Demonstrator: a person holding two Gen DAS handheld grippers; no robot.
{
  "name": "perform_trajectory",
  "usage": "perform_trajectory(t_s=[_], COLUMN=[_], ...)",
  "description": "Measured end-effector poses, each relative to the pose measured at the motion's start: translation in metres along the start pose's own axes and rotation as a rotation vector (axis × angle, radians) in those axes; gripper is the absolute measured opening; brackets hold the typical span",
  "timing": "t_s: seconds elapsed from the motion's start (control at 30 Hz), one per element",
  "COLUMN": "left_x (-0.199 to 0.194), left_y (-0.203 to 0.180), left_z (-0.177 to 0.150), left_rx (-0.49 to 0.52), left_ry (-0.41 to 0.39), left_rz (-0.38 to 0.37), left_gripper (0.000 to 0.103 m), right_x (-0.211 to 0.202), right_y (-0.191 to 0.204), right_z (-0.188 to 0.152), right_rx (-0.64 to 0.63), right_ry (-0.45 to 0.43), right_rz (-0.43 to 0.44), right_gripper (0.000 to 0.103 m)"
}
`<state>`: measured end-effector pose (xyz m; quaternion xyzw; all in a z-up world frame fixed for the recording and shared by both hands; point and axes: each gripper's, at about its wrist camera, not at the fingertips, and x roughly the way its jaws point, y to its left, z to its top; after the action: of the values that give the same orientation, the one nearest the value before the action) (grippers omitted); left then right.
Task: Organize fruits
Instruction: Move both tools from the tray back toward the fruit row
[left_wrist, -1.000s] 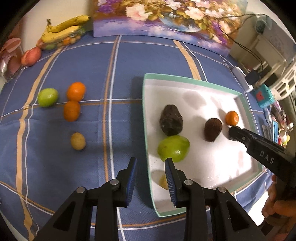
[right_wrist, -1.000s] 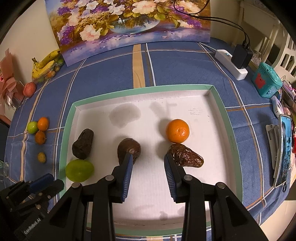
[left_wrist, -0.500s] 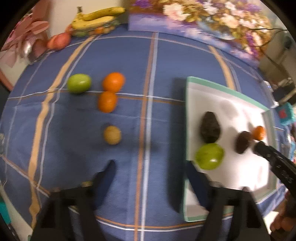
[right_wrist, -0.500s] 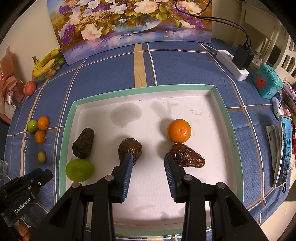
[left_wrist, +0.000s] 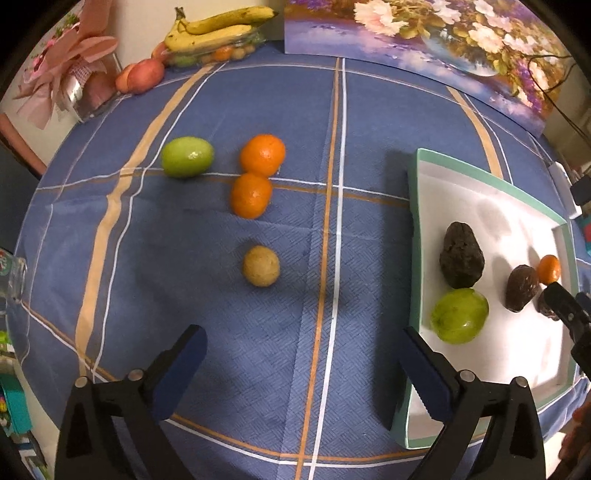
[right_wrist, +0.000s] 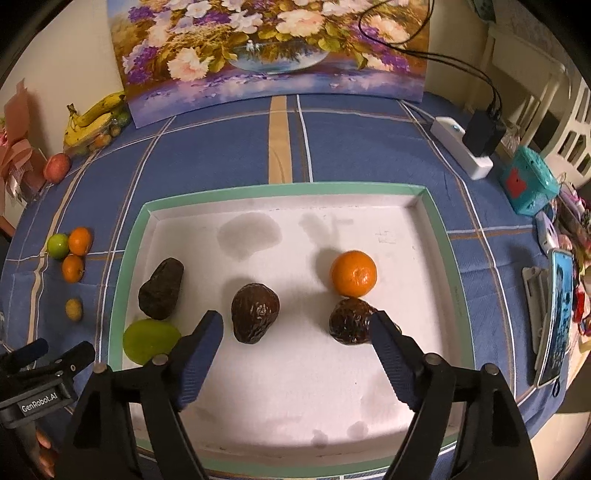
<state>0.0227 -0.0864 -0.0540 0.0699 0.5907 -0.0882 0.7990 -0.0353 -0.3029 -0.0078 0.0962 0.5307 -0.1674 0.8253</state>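
My left gripper (left_wrist: 301, 339) hangs over the blue cloth, its jaws opening wide with nothing between them. Ahead of it lie a small tan fruit (left_wrist: 260, 266), two oranges (left_wrist: 251, 195) (left_wrist: 263, 155) and a green fruit (left_wrist: 187, 157). My right gripper (right_wrist: 295, 325) is above the white tray (right_wrist: 125, 280), jaws opening. A brown avocado (right_wrist: 255, 312) lies just ahead of its gap, untouched. A wrinkled brown fruit (right_wrist: 349, 321) sits by the right finger, under an orange (right_wrist: 353, 273). A dark avocado (right_wrist: 161, 288) and a green fruit (right_wrist: 149, 339) lie at the tray's left.
Bananas (left_wrist: 218, 31) and a red fruit (left_wrist: 142, 74) sit at the cloth's far left corner by a flower painting (right_wrist: 273, 48). A power strip (right_wrist: 461, 147), teal box (right_wrist: 528, 184) and phone (right_wrist: 557, 317) line the right side. The table edge runs close below both grippers.
Both grippers went from nearly shut to wide apart. The left one swung left, from the tray's edge to the cloth with the loose fruits. The right one stayed over the tray.
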Motion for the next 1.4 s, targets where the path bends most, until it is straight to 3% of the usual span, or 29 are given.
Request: perform_trajectory(t_s=[0.2, 0.4, 0.63, 1.13, 1.4], left_x=[-0.005, -0.013, -0.012, -0.023, -0.016], left_y=[-0.013, -0.010, 0.007, 0.043, 0.077], left_z=[0.004, 0.024, 0.045, 0.085, 0.106], left_rx=[0.023, -0.020, -0.093, -0.179, -0.241], left_ry=[-0.024, -0.056, -0.040, -0.159, -0.163], left_rz=[-0.003, 0.009, 0.027, 0.023, 0.029], left_gripper=[0.103, 0.103, 0.103, 0.103, 0.103], right_x=[-0.005, -0.011, -0.015, 0.001, 0.015], right_y=[0.011, 0.025, 0.038, 0.069, 0.092], right_z=[0.003, 0.009, 0.019, 0.042, 0.058], right_rx=[-0.036, -0.066, -0.089, -0.099, -0.098], right_ry=[-0.037, -0.080, -0.126, -0.122, -0.107], right_rz=[-0.015, 0.024, 0.025, 0.050, 0.075], right_gripper=[0.083, 0.083, 0.083, 0.083, 0.083])
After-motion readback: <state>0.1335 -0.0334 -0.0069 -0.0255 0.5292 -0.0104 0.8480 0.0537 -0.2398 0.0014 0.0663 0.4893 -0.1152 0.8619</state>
